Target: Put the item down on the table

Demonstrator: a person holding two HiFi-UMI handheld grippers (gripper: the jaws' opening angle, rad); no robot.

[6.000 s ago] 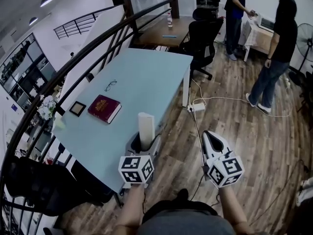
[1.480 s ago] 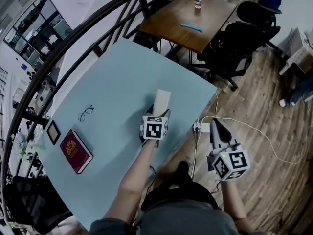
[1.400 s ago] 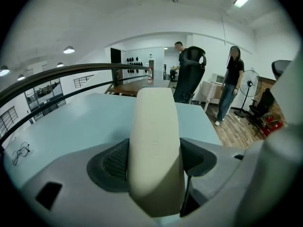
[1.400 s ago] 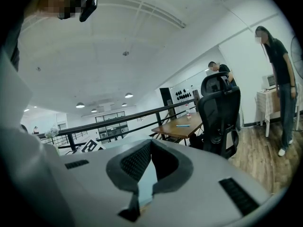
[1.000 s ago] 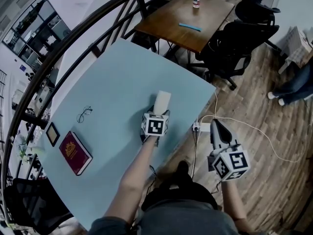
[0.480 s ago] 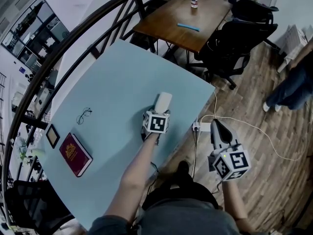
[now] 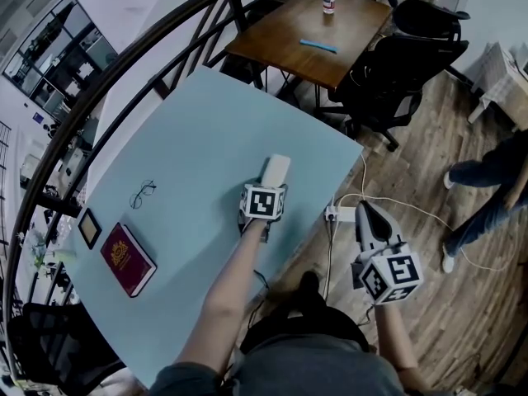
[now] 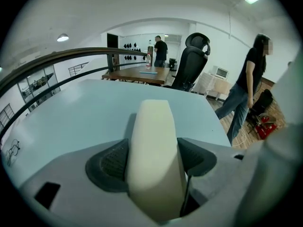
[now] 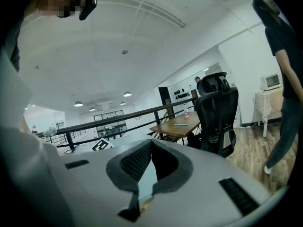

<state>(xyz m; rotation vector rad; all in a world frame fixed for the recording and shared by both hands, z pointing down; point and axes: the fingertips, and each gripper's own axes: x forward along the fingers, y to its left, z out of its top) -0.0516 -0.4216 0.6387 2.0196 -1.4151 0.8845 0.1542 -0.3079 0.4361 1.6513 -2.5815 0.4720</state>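
Right gripper [image 9: 150, 167], nearest the body at about 4 o'clock, is off the table edge above the wood floor. Its pads are pressed together on nothing, so it has no part in this step.

Left gripper [image 8: 154, 161] is at 12 o'clock, its ribbed dark pads pinching the item [image 8: 156, 145] at both flanks. The item points away over the table [image 7: 198, 130], near its right edge. No view settles whether it is touching the surface.

Judgement: lower until the underside bears on the top, then part the jaws evenly and draw straight back. The rounded body may roll or skid if let go from height. The edge at 3 o'clock is close, so place it inboard.

Materials: the item is cream and matte, an elongated block with a rounded end and no markings visible. The table top is pale blue, flat and smooth, probably low in grip.

Well apart at 9 o'clock are a maroon book [image 7: 127, 258] and glasses [image 7: 143, 194]. Beyond, at 1 o'clock, stand a wooden table [image 7: 309, 35] and a black chair [image 7: 396, 56].
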